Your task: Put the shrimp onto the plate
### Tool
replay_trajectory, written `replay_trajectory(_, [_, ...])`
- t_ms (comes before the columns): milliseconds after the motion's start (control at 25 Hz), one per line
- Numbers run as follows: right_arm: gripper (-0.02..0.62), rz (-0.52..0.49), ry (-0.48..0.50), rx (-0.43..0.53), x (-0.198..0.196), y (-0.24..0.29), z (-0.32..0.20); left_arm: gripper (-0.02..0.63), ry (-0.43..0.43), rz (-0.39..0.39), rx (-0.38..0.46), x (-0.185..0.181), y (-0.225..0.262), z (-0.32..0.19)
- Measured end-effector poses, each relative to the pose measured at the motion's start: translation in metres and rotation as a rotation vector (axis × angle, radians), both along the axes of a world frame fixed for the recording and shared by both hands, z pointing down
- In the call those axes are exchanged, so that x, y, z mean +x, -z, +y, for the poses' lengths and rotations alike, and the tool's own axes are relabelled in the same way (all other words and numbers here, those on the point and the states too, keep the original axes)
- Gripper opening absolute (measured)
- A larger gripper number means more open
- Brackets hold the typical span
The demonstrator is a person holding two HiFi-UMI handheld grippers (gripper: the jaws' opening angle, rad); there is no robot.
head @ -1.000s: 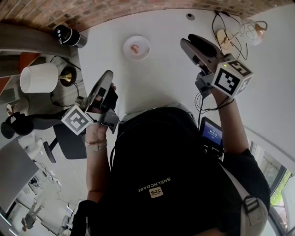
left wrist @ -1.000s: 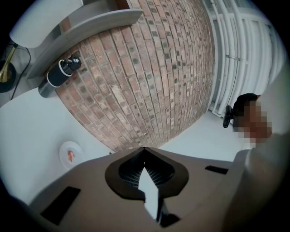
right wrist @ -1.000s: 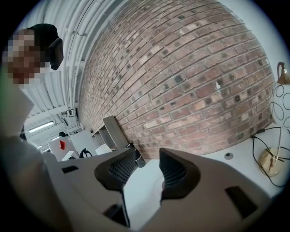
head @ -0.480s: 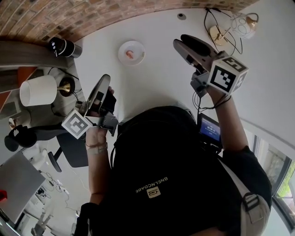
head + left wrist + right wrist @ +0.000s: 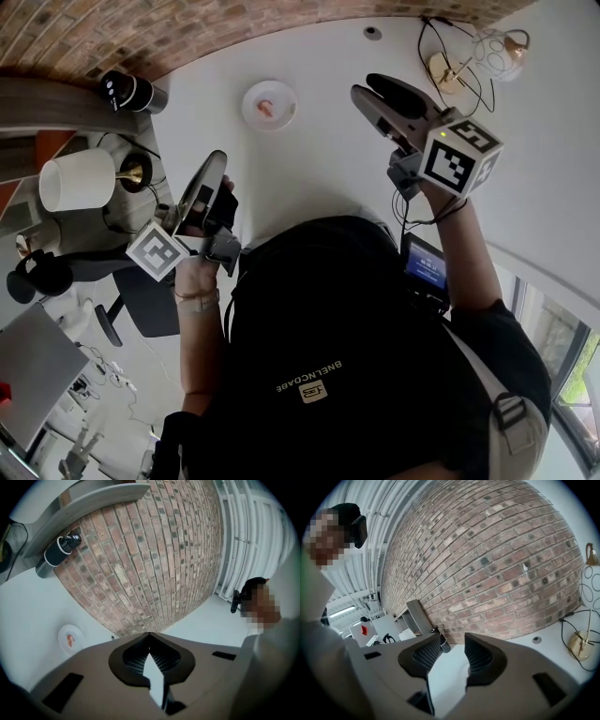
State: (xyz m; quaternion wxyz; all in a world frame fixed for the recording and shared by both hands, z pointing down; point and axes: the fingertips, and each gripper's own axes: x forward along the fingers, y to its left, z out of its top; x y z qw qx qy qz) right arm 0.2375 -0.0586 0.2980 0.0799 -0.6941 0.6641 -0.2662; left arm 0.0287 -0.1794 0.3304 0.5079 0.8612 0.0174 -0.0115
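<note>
- A smooth white tabletop [image 5: 328, 150] runs up to a rough red-brick wall [image 5: 187, 28].
- The plate [image 5: 287, 97] is small, round and white. It sits on the tabletop ahead of both grippers, between them and well apart from each.
- The shrimp [image 5: 266, 110] lies in the middle of the plate, a small curled piece in pale orange-pink.
- The left gripper [image 5: 149, 636] is held above the tabletop edge. Its grey jaws, lined with dark ribbed pads, are pressed together at the tips with nothing between them.
- The right gripper [image 5: 452, 648] is raised over the tabletop with its jaws spread. Only bare white surface shows in the gap.
- A black cylinder [image 5: 131, 91] stands by the wall, ahead and left of the left gripper.
- A brass lamp base [image 5: 448, 67] with looped wires sits ahead and right of the right gripper.
</note>
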Motion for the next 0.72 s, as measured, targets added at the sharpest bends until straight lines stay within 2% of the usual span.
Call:
replay_trajectory(440, [0.166,-0.027,0.006,-0.008,0.001,-0.008,-0.004,-0.008,0.000,-0.001,0.006,-0.012,-0.018,-0.008])
replay_trajectory(720, [0.166,-0.037,0.012,-0.009,-0.003,-0.010,-0.002,-0.008,-0.003,-0.010,-0.029,0.012,0.019,0.013])
